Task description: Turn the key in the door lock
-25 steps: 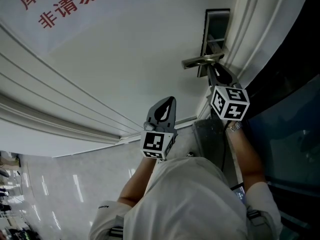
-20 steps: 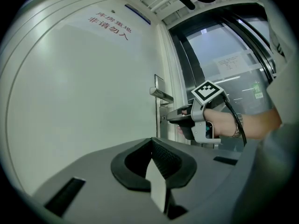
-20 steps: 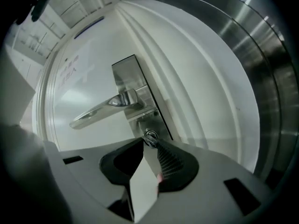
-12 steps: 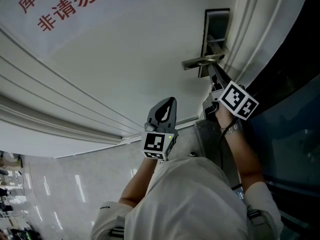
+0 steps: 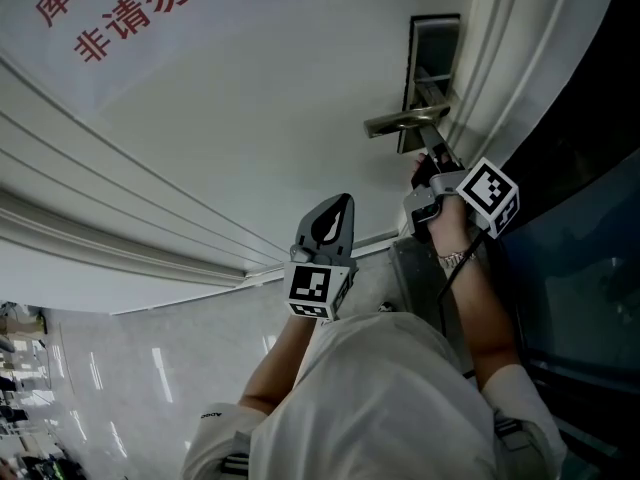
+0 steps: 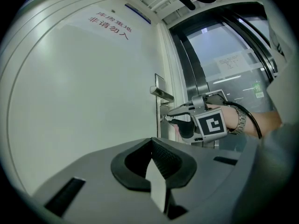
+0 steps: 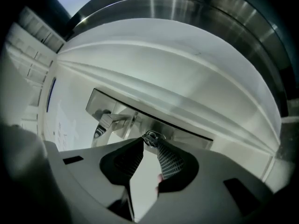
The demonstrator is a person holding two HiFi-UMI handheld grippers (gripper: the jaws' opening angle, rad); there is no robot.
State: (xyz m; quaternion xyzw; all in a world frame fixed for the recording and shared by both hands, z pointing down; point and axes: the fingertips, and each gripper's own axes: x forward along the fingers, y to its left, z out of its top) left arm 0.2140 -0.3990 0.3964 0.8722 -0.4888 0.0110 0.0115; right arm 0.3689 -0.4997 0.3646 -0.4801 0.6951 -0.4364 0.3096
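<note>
Key: the key (image 7: 150, 136) sits in the lock plate (image 5: 432, 48) on the far right edge of the door (image 5: 250, 118), just below the lever handle (image 5: 405, 121); only its ringed head shows.
Right gripper: the right gripper (image 7: 150, 142) points straight at the lock with its fingers clamped on the key head. Gripping at the very tips probably lets a wrist roll go directly into the key.
Left gripper: the left gripper (image 5: 338, 208) hangs well left of the lock, near the person's body, with its fingers together and nothing between them. It appears parked to stay clear of the handle and the working hand.
Lever handle: it lies roughly level and untouched, so the latch seems not yet worked.
Change, right side: a second ago the marker cube (image 5: 490, 196) faced the head camera squarely, right under the handle. Now it sits tipped over to the right with the hand showing beside it, so the gripper has rolled about its own line while holding the key.
Change, elsewhere: the left gripper, handle and door look the same.
</note>
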